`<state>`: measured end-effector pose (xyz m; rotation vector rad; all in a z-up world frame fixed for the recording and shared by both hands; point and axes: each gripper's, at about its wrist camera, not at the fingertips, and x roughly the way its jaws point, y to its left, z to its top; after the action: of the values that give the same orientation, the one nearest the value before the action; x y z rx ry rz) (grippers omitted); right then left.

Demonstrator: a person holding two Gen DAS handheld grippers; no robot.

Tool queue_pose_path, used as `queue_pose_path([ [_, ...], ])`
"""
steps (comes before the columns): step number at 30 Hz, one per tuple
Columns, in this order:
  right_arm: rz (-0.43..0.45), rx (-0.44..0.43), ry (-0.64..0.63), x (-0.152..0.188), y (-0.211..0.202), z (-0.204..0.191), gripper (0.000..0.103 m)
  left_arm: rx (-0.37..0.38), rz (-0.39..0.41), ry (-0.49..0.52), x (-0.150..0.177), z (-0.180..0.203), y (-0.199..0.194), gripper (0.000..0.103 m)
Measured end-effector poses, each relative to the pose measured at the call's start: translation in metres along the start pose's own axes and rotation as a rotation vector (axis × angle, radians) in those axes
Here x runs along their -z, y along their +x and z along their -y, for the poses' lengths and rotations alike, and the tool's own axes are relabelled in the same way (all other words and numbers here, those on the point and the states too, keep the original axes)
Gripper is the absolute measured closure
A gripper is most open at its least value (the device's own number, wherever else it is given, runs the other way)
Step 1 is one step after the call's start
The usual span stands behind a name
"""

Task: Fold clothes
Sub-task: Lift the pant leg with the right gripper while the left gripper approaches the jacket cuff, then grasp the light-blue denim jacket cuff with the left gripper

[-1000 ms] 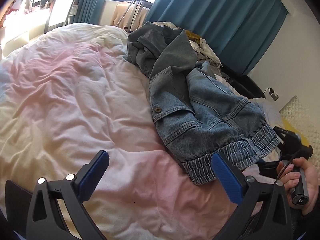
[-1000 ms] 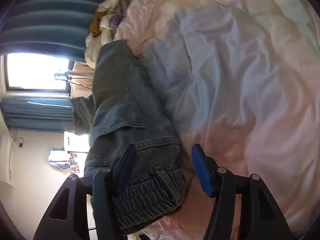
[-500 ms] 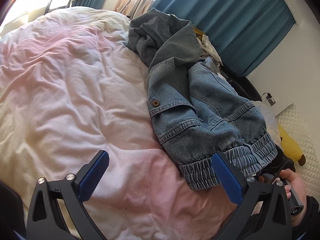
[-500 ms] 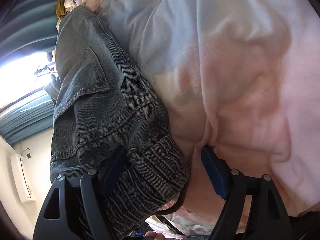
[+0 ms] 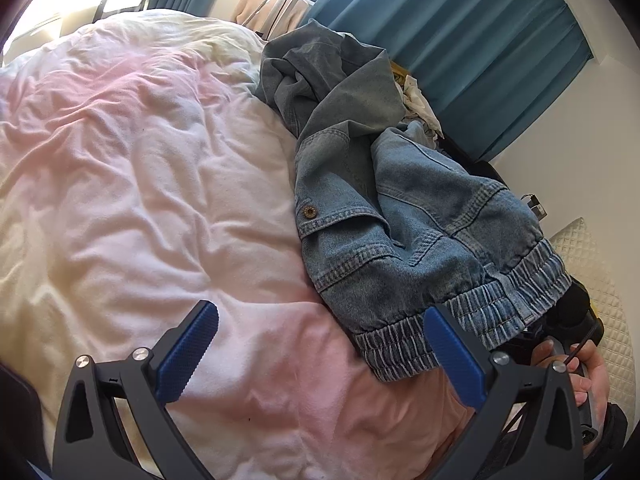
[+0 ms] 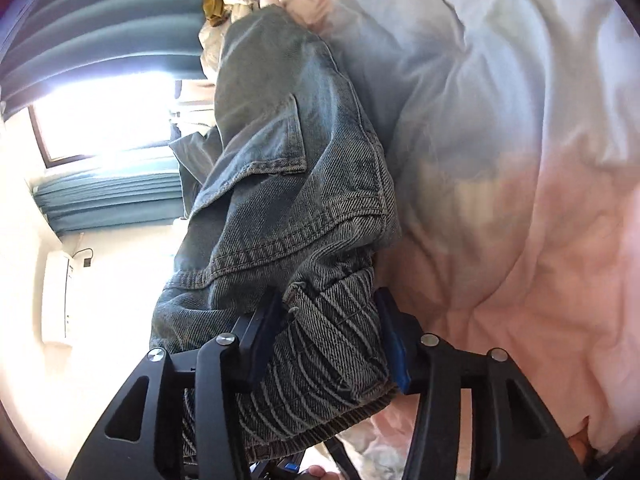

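A blue denim jacket (image 5: 384, 204) lies crumpled along the right side of a bed with a pink and white duvet (image 5: 152, 184). My left gripper (image 5: 320, 344) is open and empty, just above the duvet, with its right finger beside the jacket's elastic hem (image 5: 460, 320). My right gripper (image 6: 332, 320) is closed around the ribbed hem (image 6: 332, 344) of the jacket (image 6: 288, 184), which fills the gap between its jaws. In the left wrist view the right gripper is mostly hidden under the hem; the hand holding it (image 5: 588, 368) shows.
A pile of other clothes (image 5: 412, 92) lies beyond the jacket near teal curtains (image 5: 460, 40). A quilted white pillow (image 5: 592, 272) sits at the right edge of the bed. A window (image 6: 104, 120) and wall lie behind the jacket in the right wrist view.
My right gripper moved in onto the jacket's hem and its jaws closed on it. My left gripper drifted slightly closer to the jacket and stayed open.
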<state>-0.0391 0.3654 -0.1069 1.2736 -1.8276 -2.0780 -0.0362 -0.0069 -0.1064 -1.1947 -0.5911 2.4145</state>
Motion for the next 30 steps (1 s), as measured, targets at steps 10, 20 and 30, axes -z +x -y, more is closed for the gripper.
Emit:
queue_pose_path([
  [10,0.282,-0.059,-0.113,-0.011,-0.058,-0.013,0.063,0.015,-0.01,0.005,0.0,0.001,0.001,0.0],
  [20,0.443,0.223,-0.08,-0.036,-0.085,0.021,0.064,0.085,-0.082,-0.035,0.006,0.002,0.015,0.0],
  [30,0.519,0.266,-0.12,-0.046,-0.095,0.016,0.067,0.206,-0.133,-0.078,0.017,0.012,0.031,0.0],
])
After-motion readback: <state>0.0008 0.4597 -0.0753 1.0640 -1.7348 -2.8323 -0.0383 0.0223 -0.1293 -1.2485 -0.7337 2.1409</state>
